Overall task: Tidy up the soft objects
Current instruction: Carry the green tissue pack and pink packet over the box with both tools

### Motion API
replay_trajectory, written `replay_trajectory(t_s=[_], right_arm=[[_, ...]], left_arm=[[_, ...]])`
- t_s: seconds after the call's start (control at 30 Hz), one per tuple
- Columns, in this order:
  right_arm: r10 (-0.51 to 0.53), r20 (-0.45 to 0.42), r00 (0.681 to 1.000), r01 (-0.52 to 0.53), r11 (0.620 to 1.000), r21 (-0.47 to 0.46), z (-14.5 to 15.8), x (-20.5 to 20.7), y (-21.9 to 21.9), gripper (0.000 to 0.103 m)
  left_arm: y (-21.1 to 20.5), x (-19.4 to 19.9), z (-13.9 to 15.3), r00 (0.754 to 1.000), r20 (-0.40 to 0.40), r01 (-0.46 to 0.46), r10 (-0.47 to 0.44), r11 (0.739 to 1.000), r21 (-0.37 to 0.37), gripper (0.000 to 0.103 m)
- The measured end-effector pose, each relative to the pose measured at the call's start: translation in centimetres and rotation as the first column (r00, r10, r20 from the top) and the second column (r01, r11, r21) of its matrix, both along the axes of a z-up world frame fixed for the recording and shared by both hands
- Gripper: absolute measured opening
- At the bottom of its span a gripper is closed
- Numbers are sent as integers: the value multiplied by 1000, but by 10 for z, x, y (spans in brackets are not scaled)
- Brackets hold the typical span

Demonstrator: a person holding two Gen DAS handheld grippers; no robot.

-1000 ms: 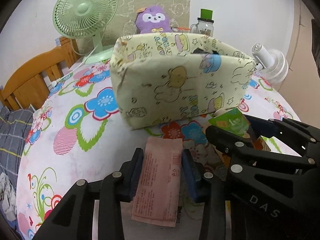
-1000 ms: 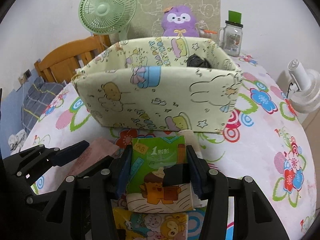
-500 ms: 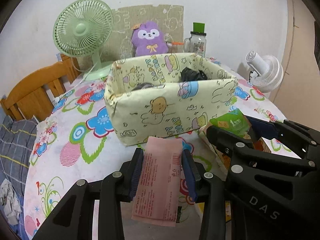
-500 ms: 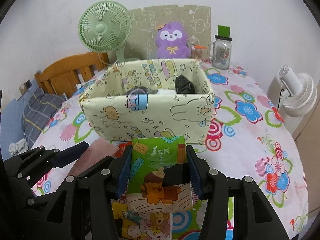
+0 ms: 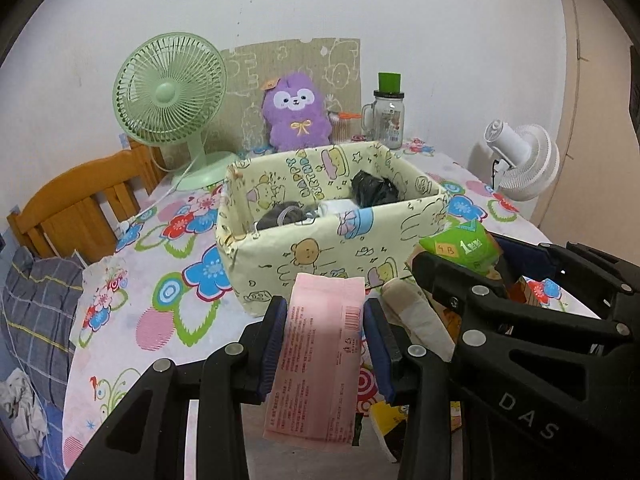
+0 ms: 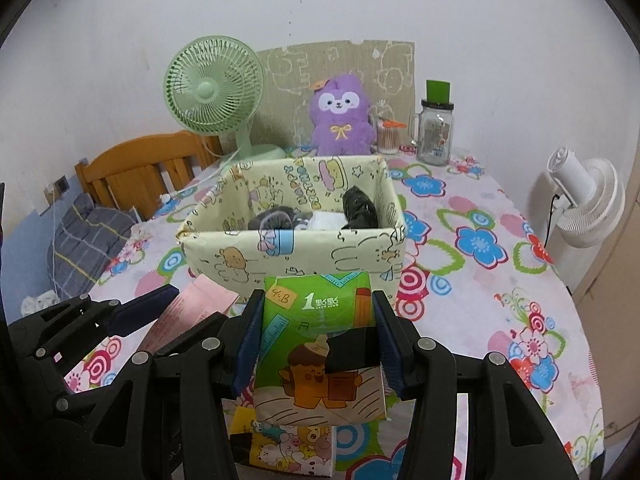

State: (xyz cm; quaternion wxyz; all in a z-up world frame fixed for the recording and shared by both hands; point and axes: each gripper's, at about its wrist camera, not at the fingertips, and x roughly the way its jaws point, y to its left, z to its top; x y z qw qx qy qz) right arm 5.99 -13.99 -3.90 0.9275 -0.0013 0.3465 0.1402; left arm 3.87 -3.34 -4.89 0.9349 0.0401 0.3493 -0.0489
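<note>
Pink flat packet (image 5: 318, 356) sits clamped between the jaws of the left gripper (image 5: 325, 330), partly closed, pads pressing both long edges. Green tissue pack (image 6: 318, 344) is clamped the same way in the right gripper (image 6: 316, 340), jaws set somewhat wider. Grip width on both unchanged from a second ago. Compared with that earlier frame, both grippers have risen: the yellow cartoon-print box (image 5: 332, 240) then showed mostly its front wall, and now its open top is visible, with dark bundles (image 6: 360, 208) and a white item (image 6: 326, 220) inside. Both packets are held above the floral surface (image 6: 480, 280), just in front of the box. Another cartoon-print pack (image 6: 288, 444) lies on the surface below the green one.
</note>
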Motion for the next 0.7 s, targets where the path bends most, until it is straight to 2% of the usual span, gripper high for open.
replay_trajectory(t_s=[0.7], right_arm=[[-13,72,997,13,1000,10,37,3,-7,55]], left_arm=[[-6,4,34,997,77,10,-10,1000,-5,40]])
